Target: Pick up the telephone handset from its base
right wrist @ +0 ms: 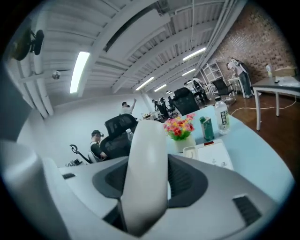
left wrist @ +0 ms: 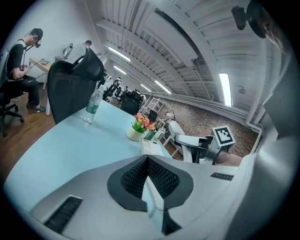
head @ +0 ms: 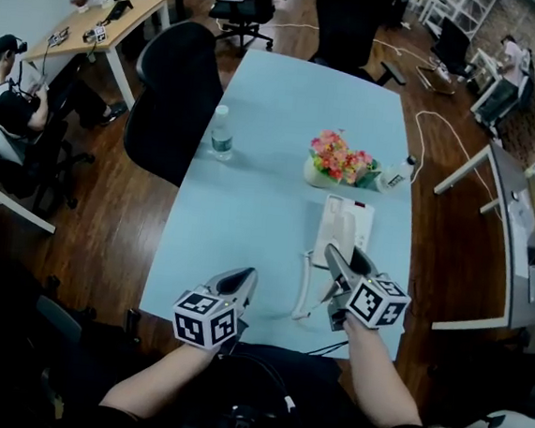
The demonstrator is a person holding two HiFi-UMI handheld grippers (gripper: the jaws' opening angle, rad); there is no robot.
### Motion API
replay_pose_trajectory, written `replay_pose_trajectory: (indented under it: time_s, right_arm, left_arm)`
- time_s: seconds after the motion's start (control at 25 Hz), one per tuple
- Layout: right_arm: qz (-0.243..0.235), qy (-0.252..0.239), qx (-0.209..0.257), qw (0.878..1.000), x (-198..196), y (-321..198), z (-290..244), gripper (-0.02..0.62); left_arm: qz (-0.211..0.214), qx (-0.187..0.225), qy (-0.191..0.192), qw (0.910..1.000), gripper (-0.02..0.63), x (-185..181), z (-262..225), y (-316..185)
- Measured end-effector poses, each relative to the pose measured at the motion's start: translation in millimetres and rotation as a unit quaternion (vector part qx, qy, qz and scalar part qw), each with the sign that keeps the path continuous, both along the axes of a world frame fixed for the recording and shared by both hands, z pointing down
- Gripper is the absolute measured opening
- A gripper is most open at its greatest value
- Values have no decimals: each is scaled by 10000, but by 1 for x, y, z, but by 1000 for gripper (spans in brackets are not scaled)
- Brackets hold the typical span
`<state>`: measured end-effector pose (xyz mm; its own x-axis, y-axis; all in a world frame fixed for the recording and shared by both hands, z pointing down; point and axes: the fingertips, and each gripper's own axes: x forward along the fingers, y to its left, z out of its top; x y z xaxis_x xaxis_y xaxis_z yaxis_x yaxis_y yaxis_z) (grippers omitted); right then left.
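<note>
Over the near left edge of the bench [head: 263,161], the left hand-held gripper [head: 243,277] hovers clenched and empty. Right of it, the right hand-held gripper [head: 346,260] grasps the white handset [right wrist: 145,168], held off its base [right wrist: 216,152], near the flowers [head: 341,157].
</note>
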<state>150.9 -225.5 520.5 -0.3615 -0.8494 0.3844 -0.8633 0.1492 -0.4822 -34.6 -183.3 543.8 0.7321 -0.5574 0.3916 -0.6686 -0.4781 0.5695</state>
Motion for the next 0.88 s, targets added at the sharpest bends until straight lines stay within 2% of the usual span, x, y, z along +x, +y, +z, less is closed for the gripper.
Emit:
replay_pose_trajectory:
  time_s: [0.24, 0.4, 0.56, 0.88]
  right_arm:
    - [-457, 109, 89, 9989, -23, 64, -4, 239]
    - [-408, 95, 82, 9991, -25, 89, -2, 239]
    - [-211, -150, 1, 9997, -17, 97, 1, 238]
    - [-208, -199, 39, 9996, -19, 95, -4, 238]
  left_arm:
    - [269, 139, 15, 9995, -9, 16, -11, 12]
    - [419, 162, 2, 9990, -8, 25, -13, 19]
    - [542, 147, 29, 9984, -9, 34, -14, 22]
    - [601, 172, 24, 9980, -9, 37, -20, 27]
